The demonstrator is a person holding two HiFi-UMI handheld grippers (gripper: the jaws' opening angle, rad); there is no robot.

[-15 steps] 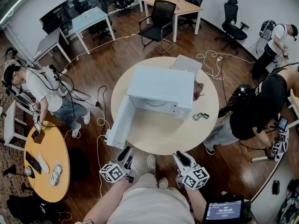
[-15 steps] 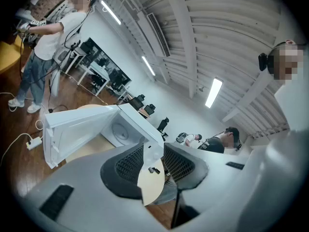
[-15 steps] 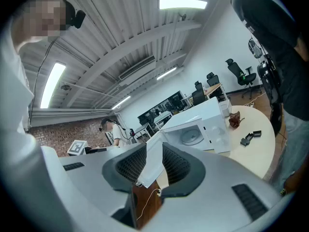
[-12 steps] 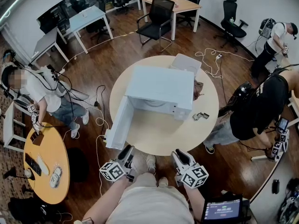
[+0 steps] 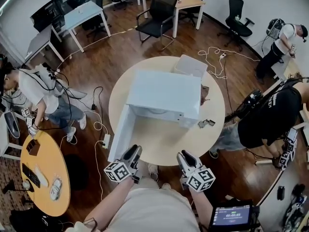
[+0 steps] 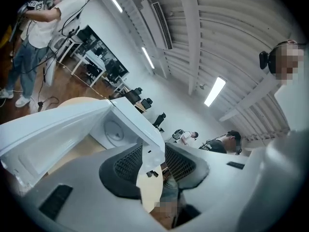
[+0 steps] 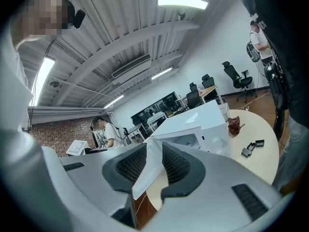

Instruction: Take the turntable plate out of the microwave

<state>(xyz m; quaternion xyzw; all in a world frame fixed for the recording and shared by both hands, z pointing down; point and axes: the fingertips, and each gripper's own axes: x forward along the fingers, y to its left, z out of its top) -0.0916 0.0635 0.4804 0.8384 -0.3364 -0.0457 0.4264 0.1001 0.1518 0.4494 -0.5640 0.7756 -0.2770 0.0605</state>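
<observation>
The white microwave (image 5: 164, 98) stands on a round wooden table (image 5: 159, 141). Its door (image 5: 120, 129) is swung open toward me on the left. A pale round disc (image 6: 115, 130), apparently the turntable plate, shows inside the cavity; the right gripper view shows it faintly (image 7: 187, 140). My left gripper (image 5: 135, 151) (image 6: 153, 150) hangs at the table's near edge, just right of the door's end. It is open with nothing between its pads. My right gripper (image 5: 180, 157) (image 7: 154, 151) is level with it, its jaws narrowly apart and empty. Both point at the microwave from a distance.
A white box (image 5: 191, 65) sits behind the microwave. A brown object (image 5: 205, 93) and small dark parts (image 5: 206, 123) lie on the table's right side. A person in black (image 5: 268, 115) stands right; another (image 5: 38, 93) stands by an orange table (image 5: 46, 173). Cables (image 5: 99, 129) cross the floor.
Both grippers have come a little forward and now reach the table's near edge. The microwave and its door have not moved.
</observation>
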